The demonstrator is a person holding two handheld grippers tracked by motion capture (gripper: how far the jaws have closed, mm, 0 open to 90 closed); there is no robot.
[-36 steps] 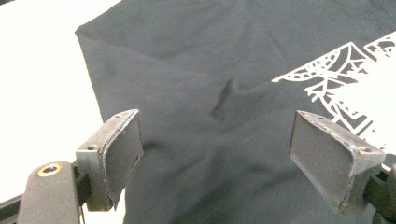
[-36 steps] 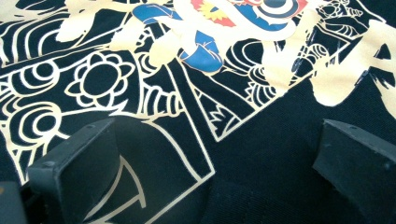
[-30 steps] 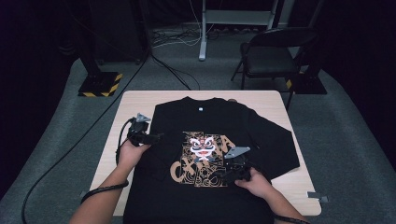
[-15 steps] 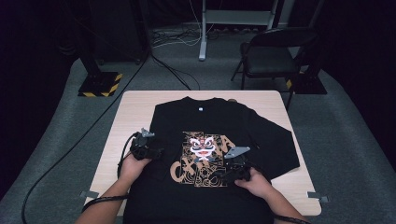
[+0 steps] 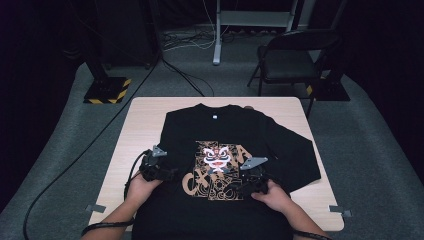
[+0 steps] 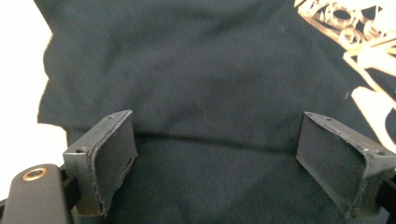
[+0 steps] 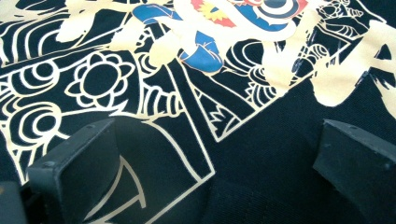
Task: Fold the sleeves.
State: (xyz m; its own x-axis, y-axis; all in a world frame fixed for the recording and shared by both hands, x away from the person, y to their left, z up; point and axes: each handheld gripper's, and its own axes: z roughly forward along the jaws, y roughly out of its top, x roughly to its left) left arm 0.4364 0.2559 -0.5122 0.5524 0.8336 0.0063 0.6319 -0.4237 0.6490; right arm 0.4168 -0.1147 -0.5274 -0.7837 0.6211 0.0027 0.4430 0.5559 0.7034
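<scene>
Here the black shirt (image 5: 235, 150) lies flat on the tabletop (image 5: 140, 125). The left gripper (image 5: 167, 174) hovers at the shirt's left edge, the right gripper (image 5: 239, 184) over its print; both fingers spread wide, holding nothing.

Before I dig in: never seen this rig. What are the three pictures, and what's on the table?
No robot here: a person holds two-jaw tongs in each hand. The high view looks down from above the person's side of the table. A black shirt with a gold print lies spread on it. The left tongs sit over the plain cloth beside the print; the right tongs sit at the print's lower right. The other two pictures come from cameras riding on the tongs, looking along their black jaws. In both, the jaws stand wide apart just above the shirt, with nothing gripped. Behind the table stands a chair.
</scene>
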